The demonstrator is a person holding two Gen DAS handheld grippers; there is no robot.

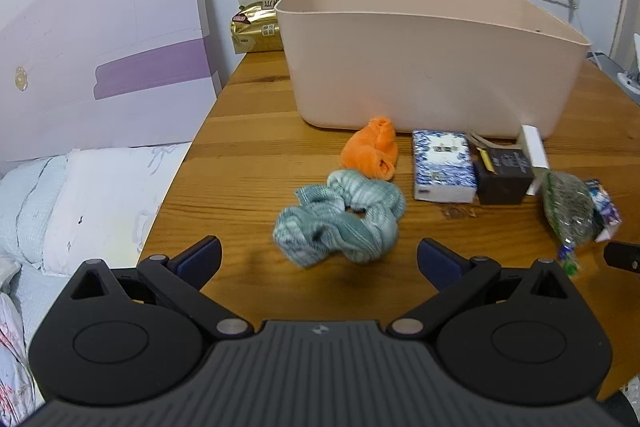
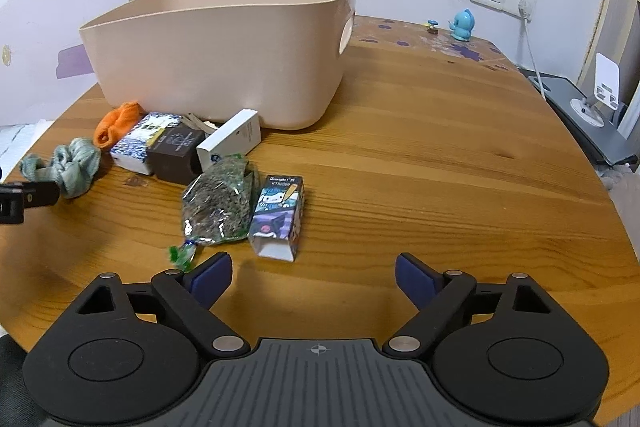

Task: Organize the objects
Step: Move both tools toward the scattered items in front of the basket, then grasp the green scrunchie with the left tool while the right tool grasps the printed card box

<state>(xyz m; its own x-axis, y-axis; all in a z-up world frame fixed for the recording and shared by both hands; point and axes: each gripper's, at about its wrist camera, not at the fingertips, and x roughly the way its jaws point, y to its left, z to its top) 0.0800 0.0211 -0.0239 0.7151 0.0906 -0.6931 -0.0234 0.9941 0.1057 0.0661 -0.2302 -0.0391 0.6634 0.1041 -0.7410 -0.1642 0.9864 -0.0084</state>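
Teal cloth mid-frame on wooden table, just ahead of left gripper, fingers spread wide, empty. Beige bin above. Right gripper wide apart, empty, below cartoon box.

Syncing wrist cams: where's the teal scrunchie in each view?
Left wrist: teal scrunchie sits centre frame on the wooden table, just ahead of the open left gripper.
Right wrist: teal scrunchie at far left edge, beside the orange cloth.
Shared landmark: the beige bin, behind the scrunchie in both.
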